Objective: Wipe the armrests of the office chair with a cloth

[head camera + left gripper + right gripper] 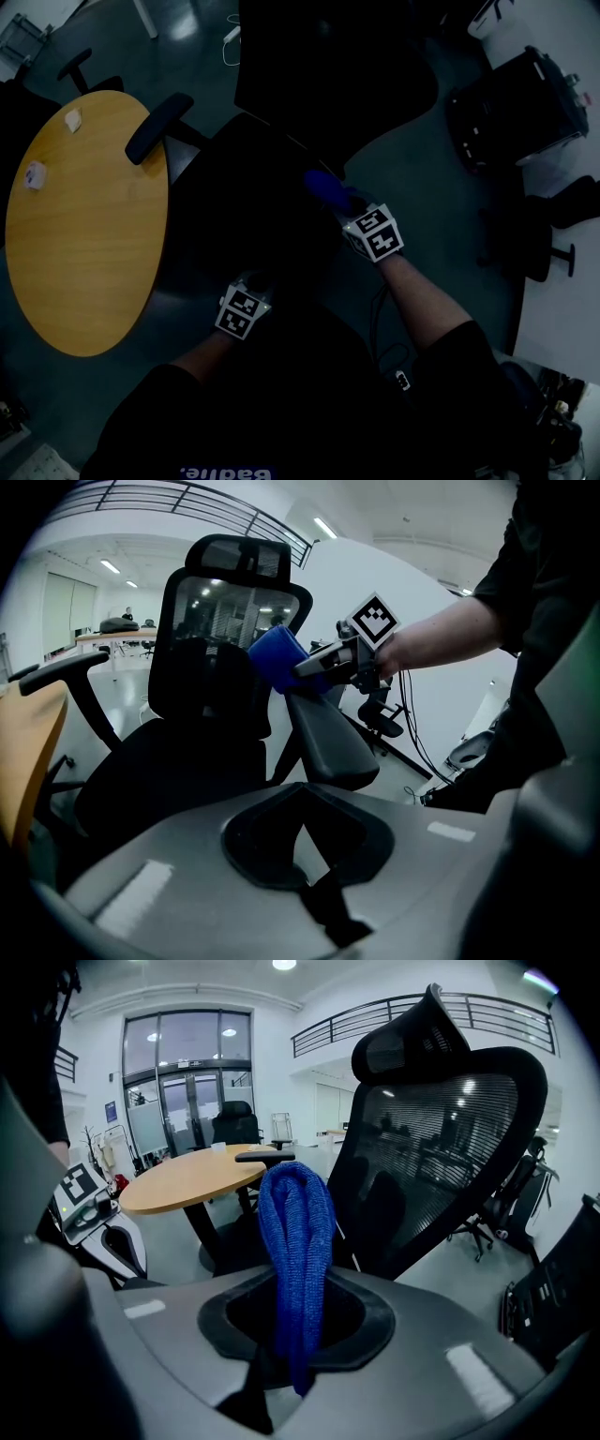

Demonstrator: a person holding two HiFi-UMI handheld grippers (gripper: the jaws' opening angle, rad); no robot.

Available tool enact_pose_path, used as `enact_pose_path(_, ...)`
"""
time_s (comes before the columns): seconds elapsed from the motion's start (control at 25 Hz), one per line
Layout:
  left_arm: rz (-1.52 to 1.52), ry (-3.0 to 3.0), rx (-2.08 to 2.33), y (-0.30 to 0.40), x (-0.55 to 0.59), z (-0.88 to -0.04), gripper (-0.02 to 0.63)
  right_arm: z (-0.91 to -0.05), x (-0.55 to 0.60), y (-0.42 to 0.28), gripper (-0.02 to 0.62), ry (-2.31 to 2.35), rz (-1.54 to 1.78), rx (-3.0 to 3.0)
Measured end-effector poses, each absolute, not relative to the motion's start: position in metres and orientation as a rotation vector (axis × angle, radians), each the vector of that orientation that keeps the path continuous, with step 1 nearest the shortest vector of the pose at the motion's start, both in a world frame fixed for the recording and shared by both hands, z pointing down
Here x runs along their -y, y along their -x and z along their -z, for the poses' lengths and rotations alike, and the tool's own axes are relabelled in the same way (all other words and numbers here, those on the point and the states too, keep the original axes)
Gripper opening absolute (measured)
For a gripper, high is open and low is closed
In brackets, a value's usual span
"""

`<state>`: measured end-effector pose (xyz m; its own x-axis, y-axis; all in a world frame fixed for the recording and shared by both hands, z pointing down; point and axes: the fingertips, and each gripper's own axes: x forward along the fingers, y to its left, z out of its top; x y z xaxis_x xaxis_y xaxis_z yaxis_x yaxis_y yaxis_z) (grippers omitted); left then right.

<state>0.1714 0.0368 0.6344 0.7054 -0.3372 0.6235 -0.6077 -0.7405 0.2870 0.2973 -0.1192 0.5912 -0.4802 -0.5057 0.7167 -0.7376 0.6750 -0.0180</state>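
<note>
The black office chair (230,621) stands in front of me, its mesh back (441,1147) upright. My right gripper (349,202) is shut on a blue cloth (326,186), which hangs folded out of its jaws (298,1232). In the left gripper view the cloth (274,656) rests at the far end of the near armrest (328,738), close to the chair back. The other armrest (157,127) sticks out by the table. My left gripper (251,281) hangs low in front of the near armrest, shut and holding nothing.
A round wooden table (84,225) stands left of the chair with two small items (35,175) on it. Other black chairs (548,253) and a black case (525,103) are on the right. Cables (384,337) lie on the grey floor.
</note>
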Motion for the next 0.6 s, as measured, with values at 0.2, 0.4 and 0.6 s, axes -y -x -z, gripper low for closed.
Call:
enact_pose_path(0.2, -0.752, -2.437, 0.723, -0.172, -0.037, -0.633, 0.014, -0.589, 0.106, -0.285, 0.091, -0.932, -0.424, 2.195)
enact_pose_path(0.4, -0.756, -2.449, 0.705, -0.172, -0.037, -0.634, 0.014, -0.589, 0.082, -0.258, 0.091, -0.849, -0.403, 2.222)
enact_pose_path(0.6, -0.761, -2.466, 0.681, -0.173, -0.037, -0.633, 0.014, -0.59, 0.063, -0.239, 0.091, -0.804, -0.411, 2.24)
